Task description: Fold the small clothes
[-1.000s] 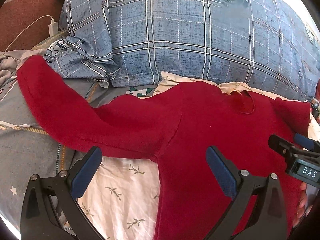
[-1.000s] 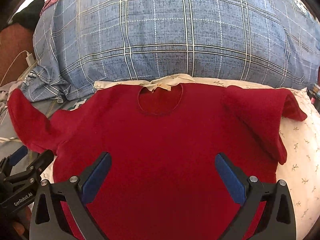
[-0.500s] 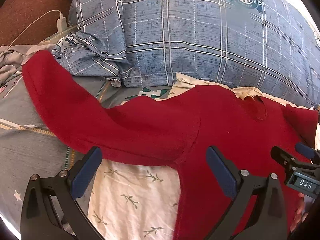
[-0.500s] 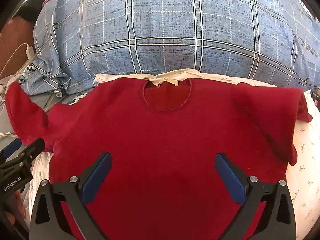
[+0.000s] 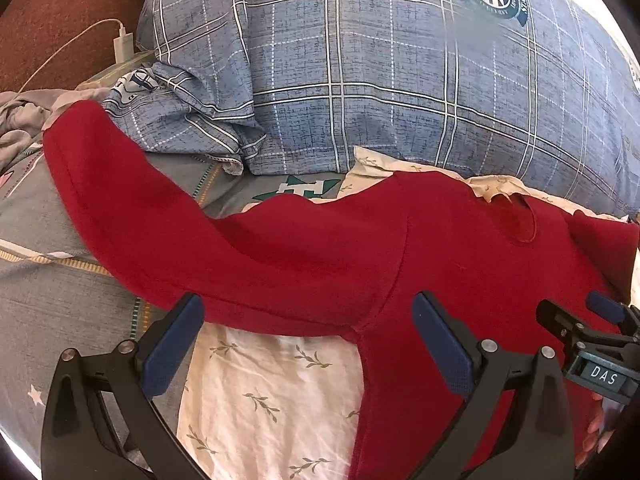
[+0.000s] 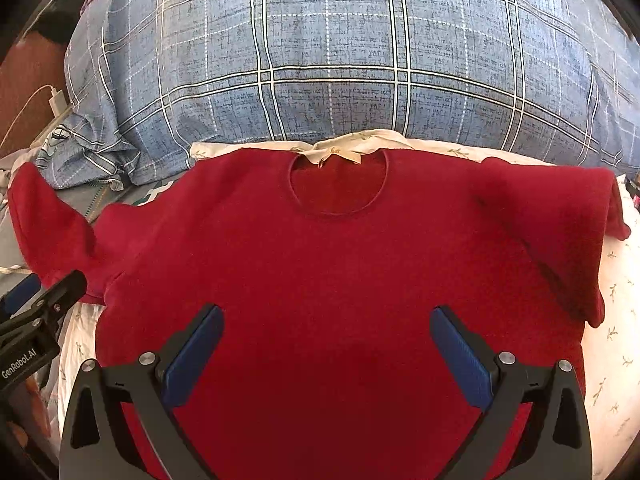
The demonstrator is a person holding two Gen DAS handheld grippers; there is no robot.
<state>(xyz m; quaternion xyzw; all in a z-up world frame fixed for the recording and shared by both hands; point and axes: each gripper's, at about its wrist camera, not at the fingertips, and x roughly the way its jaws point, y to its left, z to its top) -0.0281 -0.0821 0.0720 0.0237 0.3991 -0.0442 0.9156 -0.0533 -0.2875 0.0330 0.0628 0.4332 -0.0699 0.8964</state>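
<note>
Still pre-fold here: red sweater [image 6: 340, 280] flat on the floral sheet [image 5: 260, 380] near the plaid pillow [image 6: 340, 60], left gripper [image 5: 308, 344] and right gripper [image 6: 326, 356] both spread wide, holding nothing, probably left sleeve [image 5: 160, 232] inward next.

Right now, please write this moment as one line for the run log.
stage: pre-fold | red sweater: flat, front up | its left sleeve: spread out | its right sleeve: folded in | left tool: open | right tool: open
</note>
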